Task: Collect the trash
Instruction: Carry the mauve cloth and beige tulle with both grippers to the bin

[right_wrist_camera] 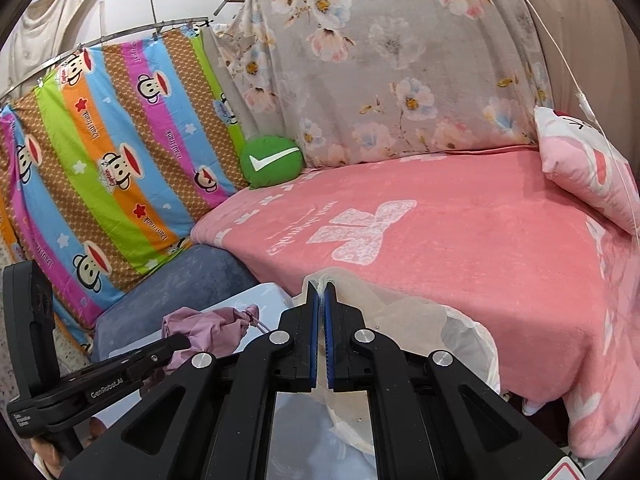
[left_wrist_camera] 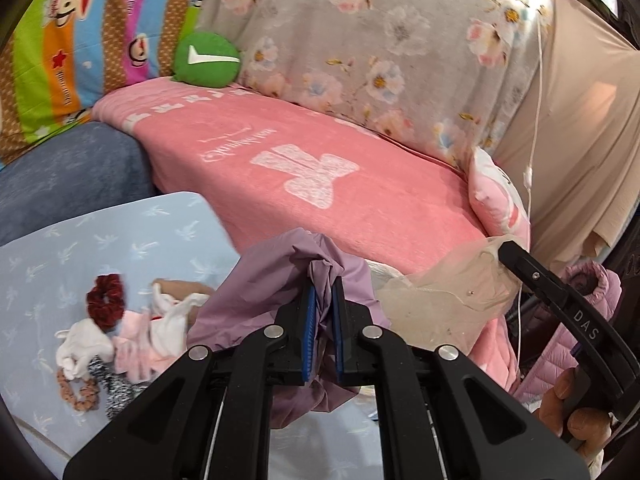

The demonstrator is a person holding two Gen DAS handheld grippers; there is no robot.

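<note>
**Both tongs clamped on bags at the bed's edge**

Left tongs (left_wrist_camera: 324, 300) are clenched on a bunched fold of the purple bag (left_wrist_camera: 276, 280), blue pads pressing the crumpled plastic between them. In the left wrist view the bag hangs over the light blue sheet (left_wrist_camera: 120, 232), in front of the near edge of the pink blanket (left_wrist_camera: 320, 168). Toward the sheet's left side lies a heap of small items (left_wrist_camera: 116, 340): a dark red scrunchie (left_wrist_camera: 106, 300), white and pink cloth pieces, a brown patterned band. To the right, the right tongs (left_wrist_camera: 505, 249) pinch the translucent beige bag (left_wrist_camera: 448, 292), which rests against the blanket's near edge.

From the right wrist view, the right tongs (right_wrist_camera: 322, 294) are clamped shut on the gathered top of the translucent beige bag (right_wrist_camera: 400, 308), just before the pink blanket's (right_wrist_camera: 460, 240) near edge. At lower left the left tongs (right_wrist_camera: 182, 342) grip the purple bag (right_wrist_camera: 212, 324) over the light blue sheet (right_wrist_camera: 264, 300). A green round cushion (right_wrist_camera: 272, 162) sits at the blanket's far left corner, a pink pillow (right_wrist_camera: 580, 168) at its right edge.
</note>
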